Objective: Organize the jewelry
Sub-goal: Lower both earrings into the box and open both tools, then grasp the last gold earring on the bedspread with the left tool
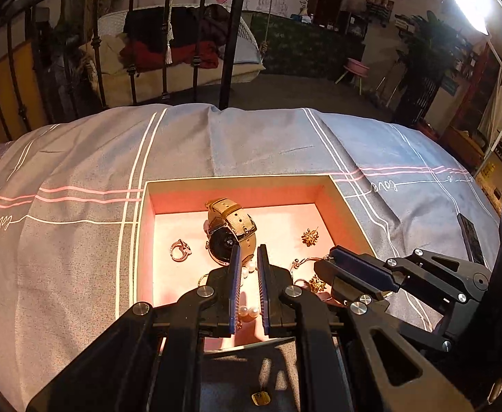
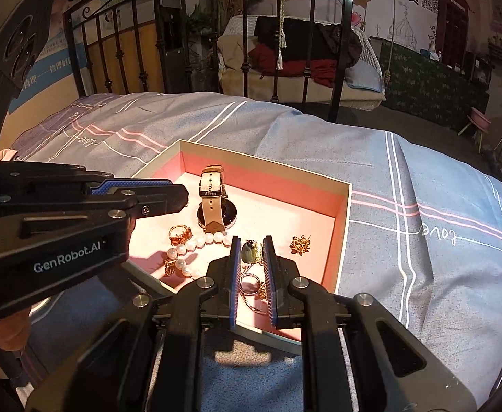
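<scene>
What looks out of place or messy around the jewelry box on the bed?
One small gold piece lies outside the box, on the bedspread at its near edge. Inside, pearls, rings and chains lie tangled near the front.

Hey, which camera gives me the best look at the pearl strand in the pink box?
The right wrist view. There the pearl strand lies in the open, curving below the watch. In the left wrist view only a few pearls peek between the left gripper's fingers, which hide the rest.
</scene>
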`<state>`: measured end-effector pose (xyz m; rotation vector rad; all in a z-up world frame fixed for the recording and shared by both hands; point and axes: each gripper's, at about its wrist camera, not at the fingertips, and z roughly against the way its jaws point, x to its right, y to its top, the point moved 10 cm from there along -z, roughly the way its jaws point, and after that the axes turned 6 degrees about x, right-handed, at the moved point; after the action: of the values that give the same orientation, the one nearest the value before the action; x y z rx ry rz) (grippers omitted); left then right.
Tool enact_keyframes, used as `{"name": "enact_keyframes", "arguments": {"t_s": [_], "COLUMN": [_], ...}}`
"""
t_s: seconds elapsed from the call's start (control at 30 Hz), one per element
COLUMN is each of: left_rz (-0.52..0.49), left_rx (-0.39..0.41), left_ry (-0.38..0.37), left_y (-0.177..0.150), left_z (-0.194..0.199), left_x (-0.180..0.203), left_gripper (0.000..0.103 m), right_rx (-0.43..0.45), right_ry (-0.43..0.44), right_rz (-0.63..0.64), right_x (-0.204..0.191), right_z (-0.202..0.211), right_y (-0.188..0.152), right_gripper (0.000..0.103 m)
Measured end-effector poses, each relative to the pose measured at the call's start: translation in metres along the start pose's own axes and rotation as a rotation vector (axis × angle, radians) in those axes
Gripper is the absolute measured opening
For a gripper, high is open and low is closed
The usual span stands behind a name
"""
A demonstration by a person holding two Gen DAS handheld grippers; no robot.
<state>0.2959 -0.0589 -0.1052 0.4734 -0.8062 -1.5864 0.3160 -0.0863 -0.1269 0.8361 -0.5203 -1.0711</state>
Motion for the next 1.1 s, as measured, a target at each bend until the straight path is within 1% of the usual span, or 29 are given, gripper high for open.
{"name": "enact_keyframes", "arguments": {"t_s": [0.1, 0.13, 0.17, 0.2, 0.23, 0.27, 0.37, 0.47, 0.6, 0.67, 0.77, 0.8, 0.83, 0.87, 0.9, 1.03, 1.1], "left_rz": [0.007, 0.011, 0.017, 0.024, 0.030, 0.032, 0.031, 0.040, 0.052, 0.036, 0.014, 0.010, 0.006, 0.005, 0.004, -0.025, -0.028], "left_rx": [-0.006, -0.008, -0.005, 0.003, 0.024, 0.044, 0.060, 0.072, 0.038, 0.017, -0.027, -0.039, -0.054, -0.064, -0.070, -0.071, -0.075], "left_ry": [0.004, 0.004, 0.008, 0.020, 0.032, 0.038, 0.038, 0.028, 0.011, 0.014, 0.016, 0.015, 0.008, 0.003, 0.005, 0.008, 0.007], "left_y": [-0.001, -0.001, -0.001, 0.000, 0.001, 0.003, 0.000, -0.013, -0.047, -0.067, -0.091, -0.097, -0.101, -0.105, -0.107, -0.110, -0.110], "left_z": [-0.002, -0.002, -0.001, 0.002, 0.006, 0.011, 0.023, 0.037, 0.045, 0.045, 0.040, 0.038, 0.035, 0.033, 0.030, 0.025, 0.022], "left_x": [-0.001, -0.001, -0.002, -0.004, -0.006, -0.007, -0.007, -0.006, -0.003, -0.001, 0.003, 0.004, 0.006, 0.007, 0.007, 0.011, 0.011], "left_gripper": [0.009, 0.011, 0.022, 0.044, 0.052, 0.059, 0.065, 0.072, 0.072, 0.072, 0.069, 0.063, 0.060, 0.054, 0.051, 0.050, 0.044], "right_rx": [0.003, 0.005, 0.007, 0.012, 0.024, 0.043, 0.060, 0.054, 0.003, -0.021, -0.052, -0.059, -0.064, -0.067, -0.068, -0.078, -0.089], "right_ry": [0.000, -0.004, -0.007, -0.011, -0.022, -0.037, -0.048, -0.067, -0.079, -0.074, -0.058, -0.050, -0.050, -0.046, -0.039, -0.031, -0.026], "right_rz": [0.003, 0.005, 0.006, 0.004, 0.002, 0.003, 0.020, 0.029, 0.000, -0.017, -0.026, -0.026, -0.023, -0.019, -0.014, 0.001, 0.003], "right_x": [-0.001, -0.001, -0.002, -0.002, -0.001, 0.000, 0.000, 0.001, 0.006, 0.005, 0.002, -0.001, -0.002, -0.004, -0.006, -0.012, -0.014], "right_z": [0.000, 0.000, 0.001, 0.003, 0.007, 0.012, 0.025, 0.041, 0.056, 0.062, 0.065, 0.065, 0.065, 0.064, 0.064, 0.060, 0.057], "right_y": [-0.001, -0.001, -0.001, -0.001, 0.001, 0.002, 0.001, -0.013, -0.052, -0.071, -0.092, -0.096, -0.099, -0.099, -0.099, -0.101, -0.101], "right_gripper": [0.014, 0.014, 0.018, 0.025, 0.047, 0.064, 0.066, 0.069, 0.069, 0.069, 0.069, 0.069, 0.069, 0.069, 0.069, 0.069, 0.069]}}
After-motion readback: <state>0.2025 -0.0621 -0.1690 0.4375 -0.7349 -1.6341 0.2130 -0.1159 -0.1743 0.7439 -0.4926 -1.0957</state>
